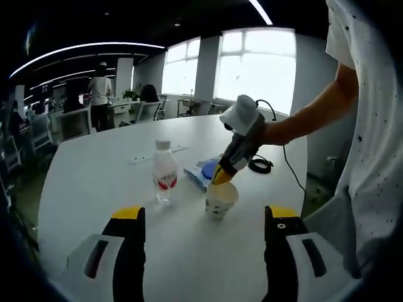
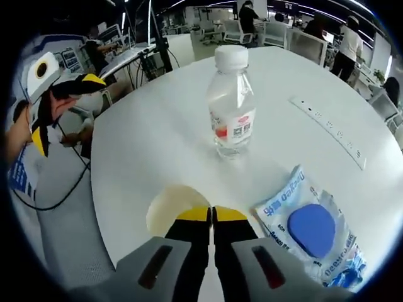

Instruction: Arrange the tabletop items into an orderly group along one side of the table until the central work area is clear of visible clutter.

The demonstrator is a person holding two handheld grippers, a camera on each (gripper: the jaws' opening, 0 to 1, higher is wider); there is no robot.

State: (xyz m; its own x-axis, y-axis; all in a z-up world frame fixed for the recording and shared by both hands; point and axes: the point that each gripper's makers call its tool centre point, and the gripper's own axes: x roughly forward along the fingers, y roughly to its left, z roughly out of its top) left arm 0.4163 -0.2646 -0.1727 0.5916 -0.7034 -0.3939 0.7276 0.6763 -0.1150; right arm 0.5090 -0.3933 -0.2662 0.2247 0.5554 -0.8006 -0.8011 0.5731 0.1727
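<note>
Right gripper (image 2: pixel 211 214) sits pinched together on the rim of the paper cup (image 1: pixel 221 199), mid-frame in the left gripper view. The water bottle (image 1: pixel 164 171) stands upright just left of it. Left gripper (image 1: pixel 204 217) is wide, empty (farther off).

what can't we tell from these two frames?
- Whether the right claw pinches the paper cup rim: its tips cover the contact in both views.
- Cup contents: hidden by the tips in the right gripper view, side-on in the left.
- Bottle label and blue packet print: too small.
</note>
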